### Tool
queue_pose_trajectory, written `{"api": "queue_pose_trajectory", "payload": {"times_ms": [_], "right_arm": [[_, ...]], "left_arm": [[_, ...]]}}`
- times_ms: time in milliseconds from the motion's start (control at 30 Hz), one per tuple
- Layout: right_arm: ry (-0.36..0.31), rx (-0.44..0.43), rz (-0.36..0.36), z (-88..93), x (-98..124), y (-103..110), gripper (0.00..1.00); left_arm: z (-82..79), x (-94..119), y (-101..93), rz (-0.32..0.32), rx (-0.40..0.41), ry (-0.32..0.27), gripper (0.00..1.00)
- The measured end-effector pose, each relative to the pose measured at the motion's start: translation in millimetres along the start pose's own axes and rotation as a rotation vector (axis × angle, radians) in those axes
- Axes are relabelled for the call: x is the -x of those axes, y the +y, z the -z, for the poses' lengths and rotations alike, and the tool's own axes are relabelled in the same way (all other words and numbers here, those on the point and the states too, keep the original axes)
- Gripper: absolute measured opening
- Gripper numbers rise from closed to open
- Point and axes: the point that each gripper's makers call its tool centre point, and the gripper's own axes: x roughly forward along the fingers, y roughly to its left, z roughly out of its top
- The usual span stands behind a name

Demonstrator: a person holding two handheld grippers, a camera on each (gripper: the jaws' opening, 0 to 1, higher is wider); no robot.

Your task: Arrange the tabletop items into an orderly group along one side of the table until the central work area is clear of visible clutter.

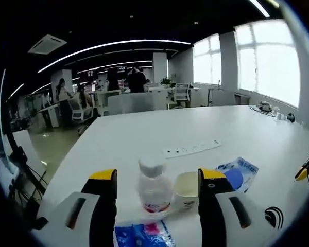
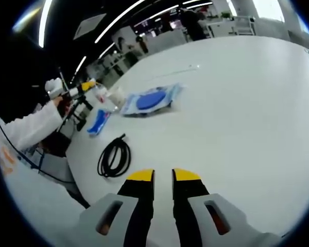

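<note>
White table (image 1: pixel 144 134) is stretching before us; we are spreading our left gripper (image 1: pixel 158 180) around a water bottle (image 1: pixel 154 188), right gripper (image 2: pixel 163 176) nearly closed, grasping nothing.

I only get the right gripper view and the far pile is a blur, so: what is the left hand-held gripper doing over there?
Observer: In the left gripper view, the left hand-held gripper is open, its jaws either side of an upright clear bottle with a white cap, not closed on it.
Operator: Anything close beside that bottle?
Observer: A white cup stands upright beside it, open top up, toward the jaw on that view's right.
</note>
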Motion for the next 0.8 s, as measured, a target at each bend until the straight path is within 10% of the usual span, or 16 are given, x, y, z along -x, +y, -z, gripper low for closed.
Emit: {"api": "queue_pose_trajectory", "payload": {"times_ms": [133, 433, 800], "right_arm": [[0.001, 0.004, -0.005, 1.2, -1.5, 1.5, 0.13], [0.012, 0.017, -0.025, 11.4, 0.0, 8.3, 0.14], [0.018, 0.011, -0.024, 16.3, 0.5, 4.2, 0.15]], "left_arm": [[9.8, 21.6, -8.3, -0.030, 0.115, 0.055, 0.60], [20.8, 64.5, -19.1, -0.111, 0.232, -0.013, 0.61], [64.5, 86.3, -64.2, -0.067, 0.377, 0.058, 0.59]]}}
